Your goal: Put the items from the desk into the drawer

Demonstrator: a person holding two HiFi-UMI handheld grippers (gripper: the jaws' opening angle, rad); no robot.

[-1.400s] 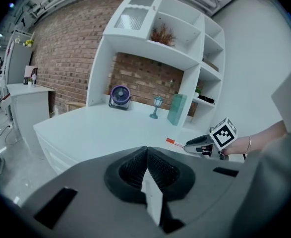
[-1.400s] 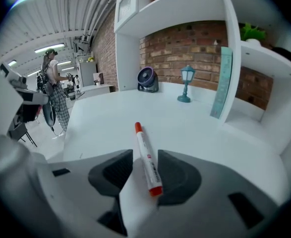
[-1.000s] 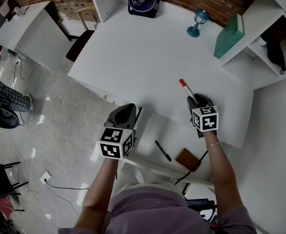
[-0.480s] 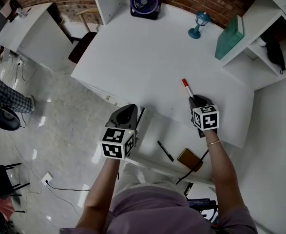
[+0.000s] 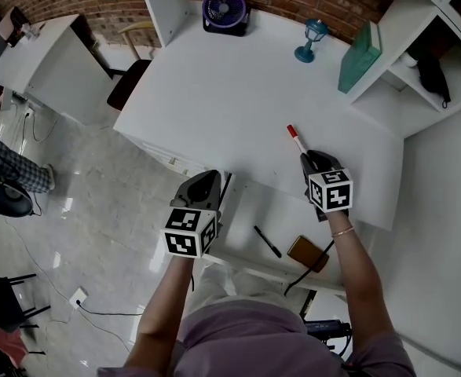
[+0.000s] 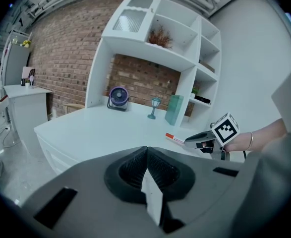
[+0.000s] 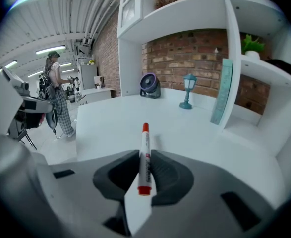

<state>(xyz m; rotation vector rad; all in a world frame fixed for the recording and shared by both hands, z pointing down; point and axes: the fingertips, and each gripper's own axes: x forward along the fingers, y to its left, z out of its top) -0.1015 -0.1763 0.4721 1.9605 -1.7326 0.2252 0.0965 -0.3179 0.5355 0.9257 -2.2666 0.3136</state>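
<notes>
A red-capped white marker (image 7: 145, 152) lies between the pads of my right gripper (image 7: 145, 156), red end pointing away over the desk. The jaws have just been closing and now press on it. From above, the marker (image 5: 295, 138) sticks out ahead of the right gripper (image 5: 307, 160), over the white desk (image 5: 230, 93) near its front edge. An open drawer (image 5: 246, 210) below that edge holds a black pen (image 5: 266, 242) and a brown wallet (image 5: 306, 254). My left gripper (image 5: 206, 181) stays at the drawer's left corner, its jaws (image 6: 146, 150) together with nothing between them.
A purple fan (image 5: 225, 8), a blue lamp (image 5: 312, 38) and a teal book (image 5: 357, 57) stand along the back of the desk. White shelves (image 5: 418, 22) rise at the right. A chair (image 5: 132, 77) is at the desk's left, and a person (image 7: 56, 98) stands far off.
My right gripper has closed on the marker and lifted it slightly off the desk. The left gripper has stayed where it was.
</notes>
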